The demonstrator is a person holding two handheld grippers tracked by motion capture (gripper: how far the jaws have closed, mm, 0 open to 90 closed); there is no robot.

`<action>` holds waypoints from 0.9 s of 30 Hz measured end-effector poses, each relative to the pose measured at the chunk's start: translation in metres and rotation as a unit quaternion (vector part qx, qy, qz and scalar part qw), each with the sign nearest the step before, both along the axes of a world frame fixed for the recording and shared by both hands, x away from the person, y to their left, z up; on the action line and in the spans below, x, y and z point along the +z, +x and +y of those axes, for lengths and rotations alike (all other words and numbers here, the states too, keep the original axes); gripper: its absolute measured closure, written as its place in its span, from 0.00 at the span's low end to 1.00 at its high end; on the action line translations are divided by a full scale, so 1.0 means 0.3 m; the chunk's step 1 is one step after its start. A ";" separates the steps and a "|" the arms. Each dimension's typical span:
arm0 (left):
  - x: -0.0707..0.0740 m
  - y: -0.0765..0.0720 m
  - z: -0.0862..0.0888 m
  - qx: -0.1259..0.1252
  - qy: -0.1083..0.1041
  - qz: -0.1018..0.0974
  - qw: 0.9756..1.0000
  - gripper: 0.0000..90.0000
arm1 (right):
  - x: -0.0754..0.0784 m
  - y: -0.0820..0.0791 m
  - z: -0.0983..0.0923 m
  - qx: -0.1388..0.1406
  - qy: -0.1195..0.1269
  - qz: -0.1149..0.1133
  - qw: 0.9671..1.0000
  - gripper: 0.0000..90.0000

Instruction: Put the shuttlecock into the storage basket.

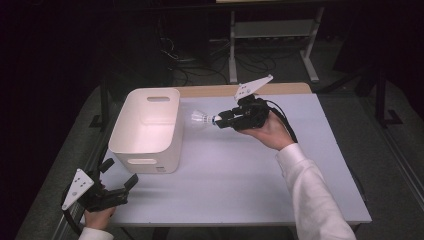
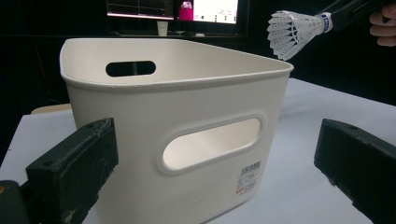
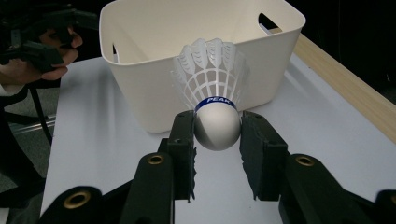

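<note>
The right gripper (image 3: 217,135) clamps the shuttlecock (image 3: 215,98) by its round cork, feathers pointing ahead toward the white bin (image 1: 150,127), probably for dropping inside. The left gripper (image 1: 117,187) waits open beside the bin.

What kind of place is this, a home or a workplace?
Probably a lab or workshop: a bare work table, lit monitors behind it, loose cables on the floor, and a metal stand.

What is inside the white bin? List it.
Nothing visible: the white bin shows bare inner walls and floor in the high view. Its near wall hides a strip of the floor. The shuttlecock is outside, in the right gripper.
</note>
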State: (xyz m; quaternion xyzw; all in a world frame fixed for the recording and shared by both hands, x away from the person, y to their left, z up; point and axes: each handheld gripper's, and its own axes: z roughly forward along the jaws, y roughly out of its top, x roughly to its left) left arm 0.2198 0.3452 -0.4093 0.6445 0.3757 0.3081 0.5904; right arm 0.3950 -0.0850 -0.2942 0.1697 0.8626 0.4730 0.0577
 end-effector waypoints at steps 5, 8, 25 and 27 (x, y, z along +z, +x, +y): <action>0.000 0.000 0.001 0.000 0.001 0.000 1.000 0.00 | 0.010 0.002 0.008 0.001 0.002 -0.005 1.000 0.72; 0.000 0.000 0.000 0.000 0.000 0.000 1.000 0.00 | 0.015 0.001 0.015 0.003 0.003 -0.003 1.000 0.72; 0.001 0.000 0.002 0.000 0.002 0.000 1.000 0.00 | 0.056 0.004 0.071 0.014 0.008 -0.018 1.000 0.72; 0.001 0.000 0.002 0.000 0.002 0.000 1.000 0.00 | 0.062 0.006 0.079 0.017 0.009 -0.019 1.000 0.72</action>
